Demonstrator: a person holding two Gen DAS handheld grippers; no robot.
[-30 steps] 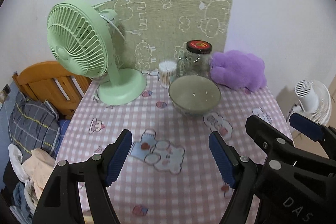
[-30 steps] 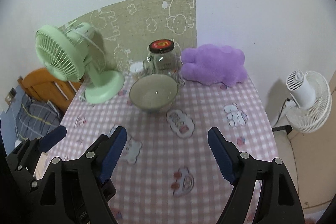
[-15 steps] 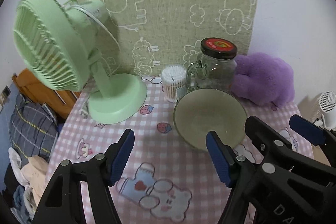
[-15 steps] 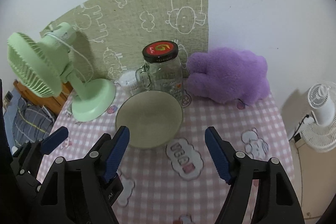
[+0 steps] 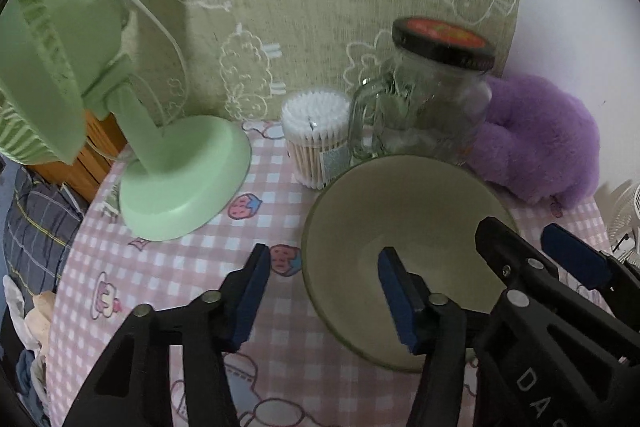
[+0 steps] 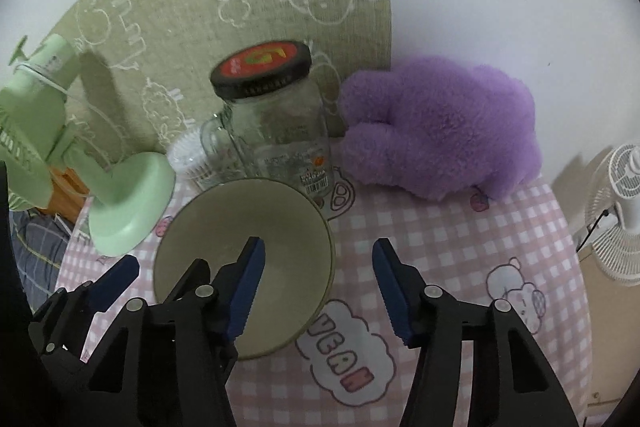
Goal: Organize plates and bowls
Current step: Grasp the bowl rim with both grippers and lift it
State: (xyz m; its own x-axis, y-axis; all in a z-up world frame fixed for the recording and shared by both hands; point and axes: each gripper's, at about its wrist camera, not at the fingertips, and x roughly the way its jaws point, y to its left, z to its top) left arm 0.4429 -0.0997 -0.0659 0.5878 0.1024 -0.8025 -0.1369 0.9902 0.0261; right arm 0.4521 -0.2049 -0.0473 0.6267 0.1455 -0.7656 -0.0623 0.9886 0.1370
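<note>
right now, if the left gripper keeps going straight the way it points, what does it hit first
Most likely the green bowl: the left gripper is open, and its jaws straddle the bowl's near left rim. Depth is unclear.

Two black handheld grippers with blue finger pads

The left gripper (image 5: 320, 291) and right gripper (image 6: 318, 287) have angular black plastic frames, silver round pivot screws, ribbed dark-blue pads (image 6: 246, 287), and white lettering on one body.

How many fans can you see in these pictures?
2. A green desk fan stands on the table's left side, beside the cotton swabs. A white fan stands off the table, at the right edge. Others may be hidden.
</note>
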